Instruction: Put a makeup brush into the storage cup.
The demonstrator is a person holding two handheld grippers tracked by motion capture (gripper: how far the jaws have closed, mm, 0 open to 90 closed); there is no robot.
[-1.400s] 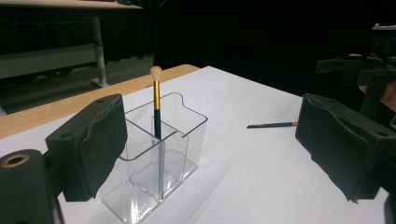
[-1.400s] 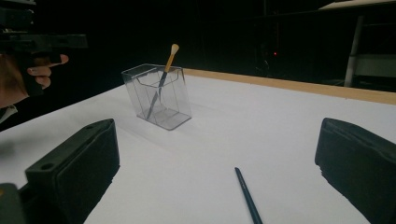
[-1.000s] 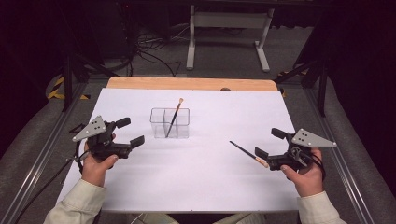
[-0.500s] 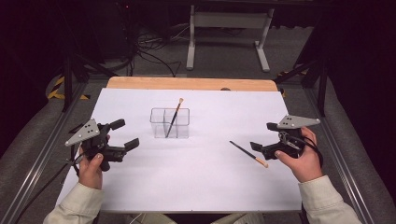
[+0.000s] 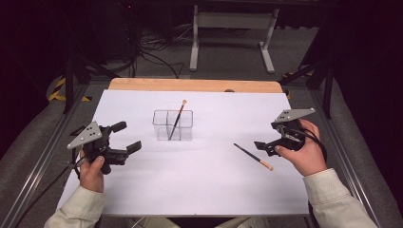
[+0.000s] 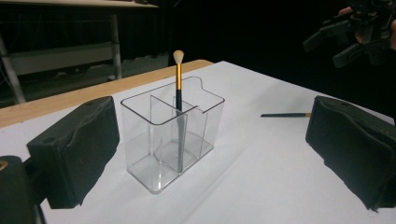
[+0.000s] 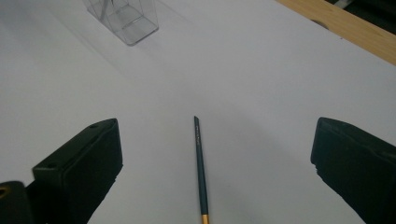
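Looking down, high view: right gripper (image 5: 272, 137) wide open, empty, just right of loose brush (image 5: 253, 156) lying flat on table (image 5: 199, 190). Left gripper view: jaws wide apart, empty, facing clear organizer (image 6: 173, 135) w/ upright brush (image 6: 178, 88). Right gripper view: loose brush (image 7: 201, 172) between open jaws, untouched.

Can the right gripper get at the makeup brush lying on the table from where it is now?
Probably yes. The right gripper is open beside the loose makeup brush, which lies flat on the white table between its jaws in the right gripper view, with nothing over it.
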